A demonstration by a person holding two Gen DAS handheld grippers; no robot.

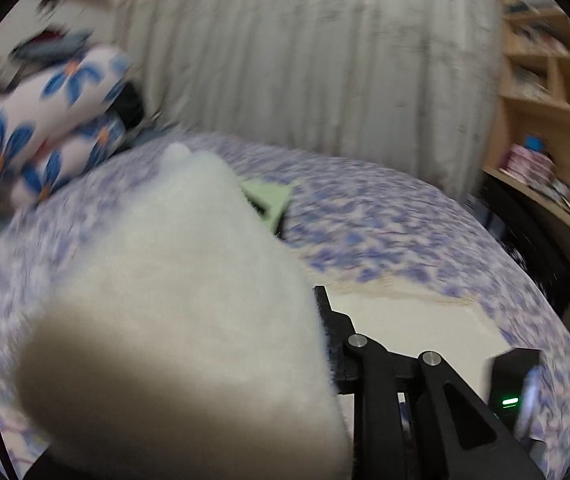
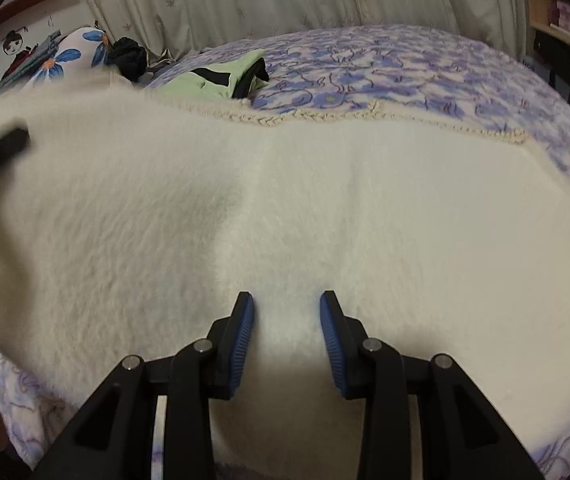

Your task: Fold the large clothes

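Fluffy white cloth fills the near part of the left wrist view: a lifted flap of the cream sweater (image 1: 173, 300) bunched against the left gripper (image 1: 325, 344), whose one visible finger (image 1: 331, 334) presses into the pile; the other is hidden behind the fabric, so it looks clamped on the flap, though I cannot see both pads. From the right wrist view, the right gripper (image 2: 287, 312) hangs low over the sweater (image 2: 325, 208) with its blue-padded fingers (image 2: 243, 336) partly apart, fabric under the gap but nothing pinched. The garment lies spread across the bed (image 2: 425, 64), its knitted trim (image 2: 325, 116) along the far edge, a green garment (image 2: 213, 78) just beyond it. It looks soft, limp and light but bulky; the long pile may slip, so a deep bite on a doubled edge or the firmer trim should hold better than a pinch of fluff. An unsupported side will likely sag.
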